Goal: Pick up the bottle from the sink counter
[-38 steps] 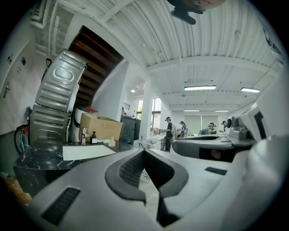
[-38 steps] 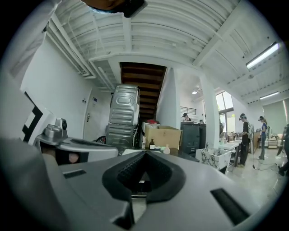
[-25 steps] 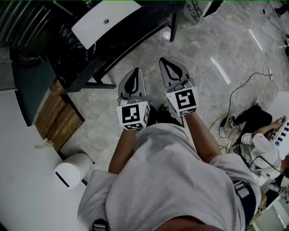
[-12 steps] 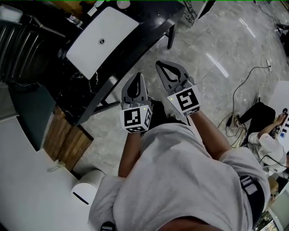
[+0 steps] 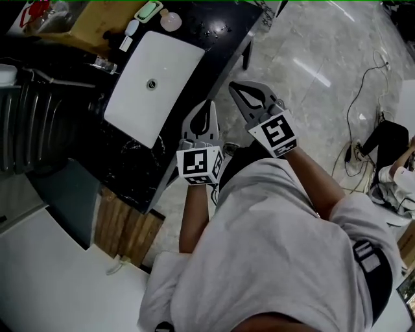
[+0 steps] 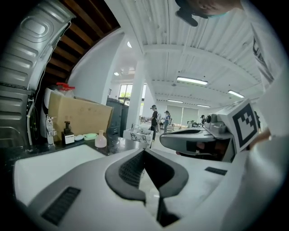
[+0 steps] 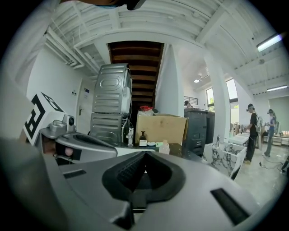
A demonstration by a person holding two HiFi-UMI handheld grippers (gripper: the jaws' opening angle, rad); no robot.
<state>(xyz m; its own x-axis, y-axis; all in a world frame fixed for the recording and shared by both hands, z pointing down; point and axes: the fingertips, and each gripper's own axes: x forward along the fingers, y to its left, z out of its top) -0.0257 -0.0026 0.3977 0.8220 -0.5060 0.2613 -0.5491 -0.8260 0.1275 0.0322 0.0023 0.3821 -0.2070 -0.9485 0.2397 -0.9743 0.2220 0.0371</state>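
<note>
A small pink round bottle [image 5: 171, 21] stands at the far end of the black sink counter [image 5: 214, 35], beyond the white basin [image 5: 155, 81]. It also shows as a pink bottle [image 6: 100, 140] in the left gripper view and as a pale bottle [image 7: 165, 147] in the right gripper view. A dark labelled pump bottle [image 6: 67, 134] [image 7: 142, 140] stands further along. My left gripper [image 5: 208, 107] and right gripper [image 5: 248, 91] hover side by side off the counter's front edge, both shut and empty, well short of the bottles.
A green soap dish [image 5: 148, 11] and a cardboard box [image 5: 84, 26] sit behind the basin. A ribbed metal machine [image 7: 110, 103] stands left of the counter. Cables [image 5: 363, 78] lie on the marble floor at right, near a seated person [image 5: 395, 175].
The sink counter has slid into fuller view, with the basin and bottles now showing at the top. Both grippers have come closer to the counter's front edge, still shut.
</note>
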